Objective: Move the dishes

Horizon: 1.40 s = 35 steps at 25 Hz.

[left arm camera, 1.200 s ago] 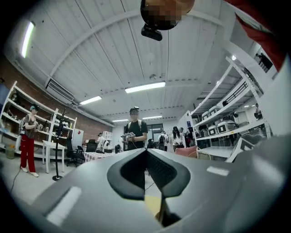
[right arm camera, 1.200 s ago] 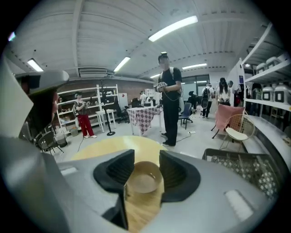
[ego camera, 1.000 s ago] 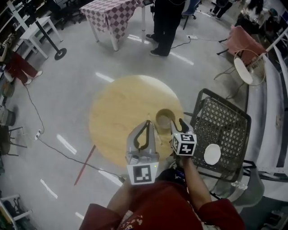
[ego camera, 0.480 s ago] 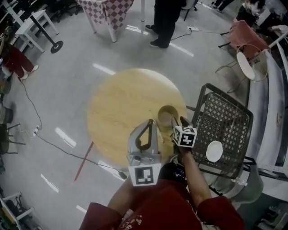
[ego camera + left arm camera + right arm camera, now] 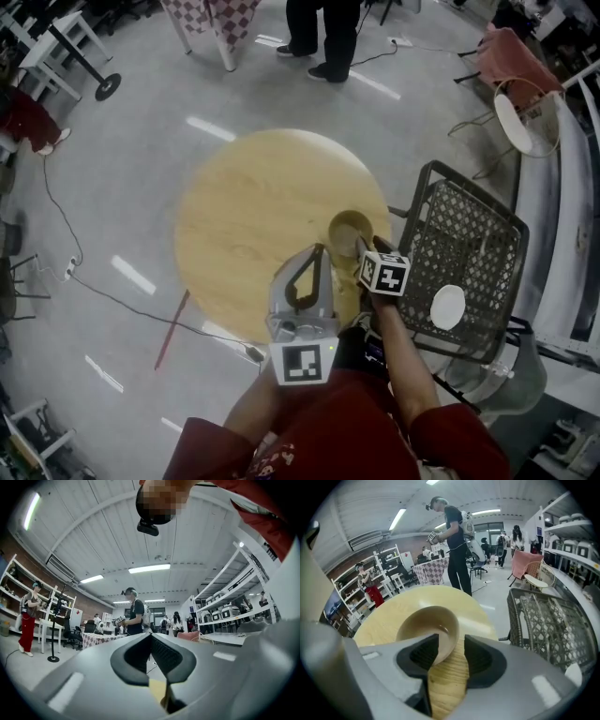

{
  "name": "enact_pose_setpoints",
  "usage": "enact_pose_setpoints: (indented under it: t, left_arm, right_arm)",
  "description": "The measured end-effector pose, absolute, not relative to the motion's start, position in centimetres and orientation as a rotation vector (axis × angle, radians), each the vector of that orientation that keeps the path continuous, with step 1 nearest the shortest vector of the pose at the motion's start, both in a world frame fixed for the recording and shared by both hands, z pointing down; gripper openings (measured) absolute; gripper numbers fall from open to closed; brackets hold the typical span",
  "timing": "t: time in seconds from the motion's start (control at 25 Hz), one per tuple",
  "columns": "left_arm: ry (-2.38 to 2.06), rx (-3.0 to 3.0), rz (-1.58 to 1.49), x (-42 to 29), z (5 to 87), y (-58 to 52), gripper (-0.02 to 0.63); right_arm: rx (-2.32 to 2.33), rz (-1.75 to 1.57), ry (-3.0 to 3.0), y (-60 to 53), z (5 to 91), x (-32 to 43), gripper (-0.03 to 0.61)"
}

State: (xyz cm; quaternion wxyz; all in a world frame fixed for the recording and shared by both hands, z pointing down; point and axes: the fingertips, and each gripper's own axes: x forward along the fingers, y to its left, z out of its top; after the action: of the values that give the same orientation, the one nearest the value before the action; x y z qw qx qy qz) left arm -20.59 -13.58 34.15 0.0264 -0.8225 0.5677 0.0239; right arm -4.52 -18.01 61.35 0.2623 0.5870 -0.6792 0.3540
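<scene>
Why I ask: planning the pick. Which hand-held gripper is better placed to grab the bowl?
Right: the right hand-held gripper is open around the rim of the tan bowl; the left hand-held gripper is shut, aimed elsewhere.

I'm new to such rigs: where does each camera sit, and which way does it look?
Head view: on the person's head, looking steeply down at table, bowl and wire chair; shows a forearm, left tongs, right tongs.
Left gripper view: on the left tongs, looking level across the room; shows them shut, a red sleeve above.
Right gripper view: on the right tongs, tilted down at the bowl; shows them open.
Shared: head and right gripper views both show bowl, table, chair.
</scene>
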Motion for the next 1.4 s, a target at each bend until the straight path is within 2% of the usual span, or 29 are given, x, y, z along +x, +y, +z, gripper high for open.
enact_pose_setpoints:
  t: [0.16,0.28,0.52,1.4]
  left_arm:
    - [1.763,-2.556,0.070,-20.8,34.5,-13.8,0.008]
    - [1.756,-2.560,0.083,-20.7,34.5,-14.0,0.008]
    - [1.744,-2.560,0.076,-20.6,34.2,-14.1,0.008]
    - [1.641,-2.577,0.090,-17.6,32.5,-13.1,0.008]
  right_arm:
    - [1.584,1.011,-1.834,-18.0,61.8,-4.8,0.160]
    - [1.596,1.017,-1.818,-18.0,61.9,-4.6,0.131]
    - [1.617,0.982,-1.817,-18.1,61.7,-4.7,0.033]
    - [1.675,0.961,-1.927,-17.2,57.5,-4.1,0.015]
